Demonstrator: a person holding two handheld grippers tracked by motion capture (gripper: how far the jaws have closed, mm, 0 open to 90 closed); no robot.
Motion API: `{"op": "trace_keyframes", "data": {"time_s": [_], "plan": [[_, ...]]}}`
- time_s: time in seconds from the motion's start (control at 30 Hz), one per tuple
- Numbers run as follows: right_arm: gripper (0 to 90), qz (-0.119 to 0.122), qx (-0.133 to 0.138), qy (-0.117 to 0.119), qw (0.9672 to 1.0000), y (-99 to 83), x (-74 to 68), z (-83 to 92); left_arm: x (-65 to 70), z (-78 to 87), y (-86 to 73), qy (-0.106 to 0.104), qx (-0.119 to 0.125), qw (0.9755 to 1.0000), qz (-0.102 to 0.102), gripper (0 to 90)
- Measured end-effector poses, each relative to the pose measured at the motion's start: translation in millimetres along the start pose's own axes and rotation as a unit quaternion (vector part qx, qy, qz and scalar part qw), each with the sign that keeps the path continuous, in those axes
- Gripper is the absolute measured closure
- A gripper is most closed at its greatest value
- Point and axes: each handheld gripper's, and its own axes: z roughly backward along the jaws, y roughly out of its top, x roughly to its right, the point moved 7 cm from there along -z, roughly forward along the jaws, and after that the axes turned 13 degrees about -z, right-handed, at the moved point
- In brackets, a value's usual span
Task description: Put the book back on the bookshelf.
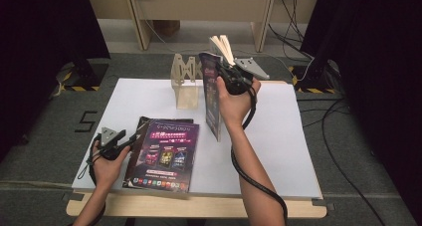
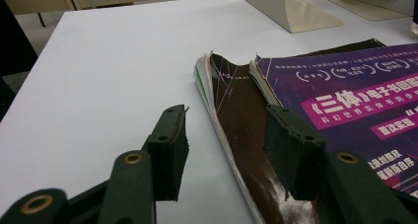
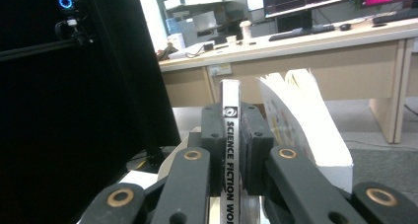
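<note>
A purple-covered magazine [image 1: 168, 154] lies on top of a dark one [image 2: 241, 135] at the front left of the white table [image 1: 278, 136]. My left gripper [image 1: 132, 140] sits low at the stack's left edge. Its jaws are open, one over bare table and one over the dark cover [image 2: 224, 150], pressing nothing. A third magazine [image 1: 213, 94] is held upright above mid-table by my right gripper [image 1: 222, 70]. Its jaws are shut on the white spine [image 3: 230, 130], which reads "SCIENCE FICTION". Loose pages [image 3: 305, 120] fan out to the right of the spine.
A pale book stand [image 1: 186, 84] stands at the back of the table, just left of the raised magazine, and its metal base [image 2: 291, 9] shows in the left gripper view. Black curtains flank both sides. Cables [image 1: 333, 151] run over the floor at right.
</note>
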Motion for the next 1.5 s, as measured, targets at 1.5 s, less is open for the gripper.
{"op": "trace_keyframes", "data": {"time_s": [1.5], "plan": [[83.7, 0.011, 0.022, -0.011, 0.9996, 10.0, -5.5, -42.3, 0.7, -0.1, 0.3, 0.0, 0.002, 1.0, -0.004, 50.9]]}}
